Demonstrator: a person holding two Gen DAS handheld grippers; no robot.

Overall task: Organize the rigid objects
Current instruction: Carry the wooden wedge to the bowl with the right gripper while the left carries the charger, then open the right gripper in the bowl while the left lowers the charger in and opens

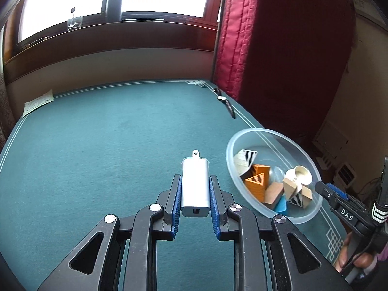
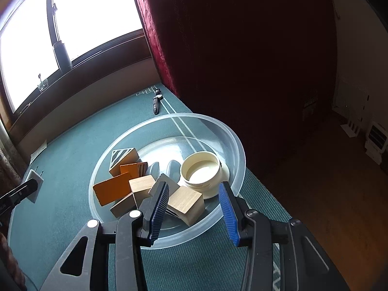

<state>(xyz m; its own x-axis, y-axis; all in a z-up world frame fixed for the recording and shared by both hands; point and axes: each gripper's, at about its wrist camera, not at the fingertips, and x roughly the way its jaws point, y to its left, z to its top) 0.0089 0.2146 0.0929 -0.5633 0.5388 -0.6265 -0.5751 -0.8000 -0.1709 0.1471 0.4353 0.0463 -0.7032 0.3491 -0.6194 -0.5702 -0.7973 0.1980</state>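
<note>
My left gripper [image 1: 195, 181] is shut on a silver-white power adapter [image 1: 195, 189] and holds it over the green table mat, left of a clear plastic bowl [image 1: 252, 206]. The bowl holds several wooden blocks, among them an orange block [image 1: 257, 181], and a cream jar [image 1: 299, 173]. My right gripper [image 2: 194, 191] is open and empty over the near part of the bowl [image 2: 225, 131], above a plain wooden block [image 2: 186, 202], with the cream jar [image 2: 201, 169] just beyond. The adapter [image 2: 35, 184] shows at the left edge of the right wrist view.
A black wristwatch [image 1: 224, 100] lies near the mat's far right corner, by a red quilted curtain [image 1: 266, 48]. A paper sheet [image 1: 37, 103] lies at the far left. A dark bottle [image 1: 114, 0] and a glass [image 1: 74, 23] stand on the window sill.
</note>
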